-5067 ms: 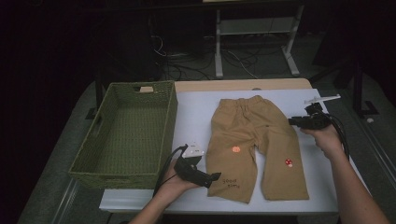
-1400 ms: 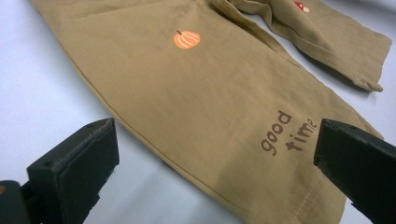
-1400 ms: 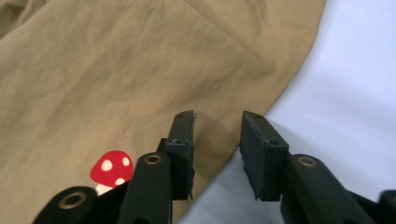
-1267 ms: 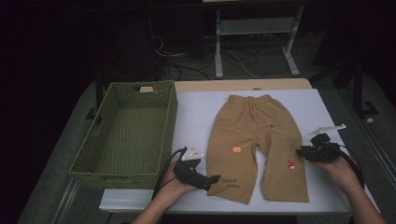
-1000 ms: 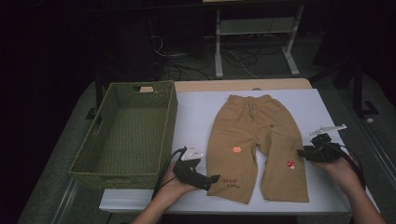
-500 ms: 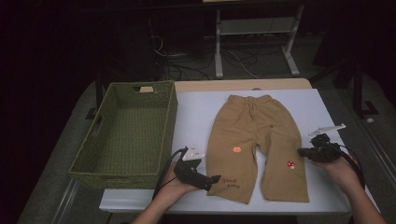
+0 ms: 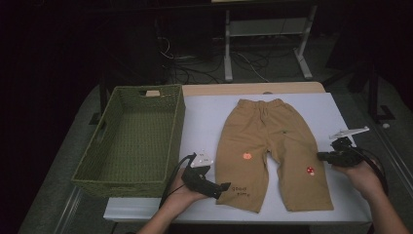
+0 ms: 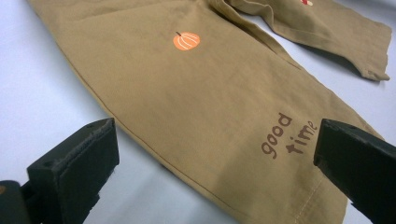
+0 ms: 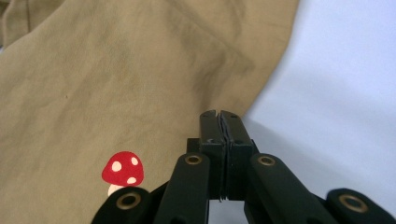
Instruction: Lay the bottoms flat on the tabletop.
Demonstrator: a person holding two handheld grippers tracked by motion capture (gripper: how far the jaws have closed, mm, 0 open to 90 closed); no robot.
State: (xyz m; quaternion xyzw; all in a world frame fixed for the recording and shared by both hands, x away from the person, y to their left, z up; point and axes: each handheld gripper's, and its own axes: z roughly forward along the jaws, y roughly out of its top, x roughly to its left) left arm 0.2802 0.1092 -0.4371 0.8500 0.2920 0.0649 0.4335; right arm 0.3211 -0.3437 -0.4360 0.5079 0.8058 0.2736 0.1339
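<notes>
Right tongs (image 9: pixel 219 122) have just shut at the trousers' (image 7: pixel 272 146) edge, maybe missing fabric; left tongs (image 8: pixel 210 163) gape wide, empty.

Left gripper (image 7: pixel 225 187) jaws wide apart, right gripper (image 7: pixel 321 156) jaws pressed together

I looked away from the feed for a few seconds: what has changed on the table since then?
The right gripper came down from beside the trousers' upper outer edge to the outer edge of the leg with the red mushroom, and its jaws have just closed there, apparently on the hem edge of the tan trousers. The left gripper stayed open at the other leg's cuff; trousers and green basket lie as before.
</notes>
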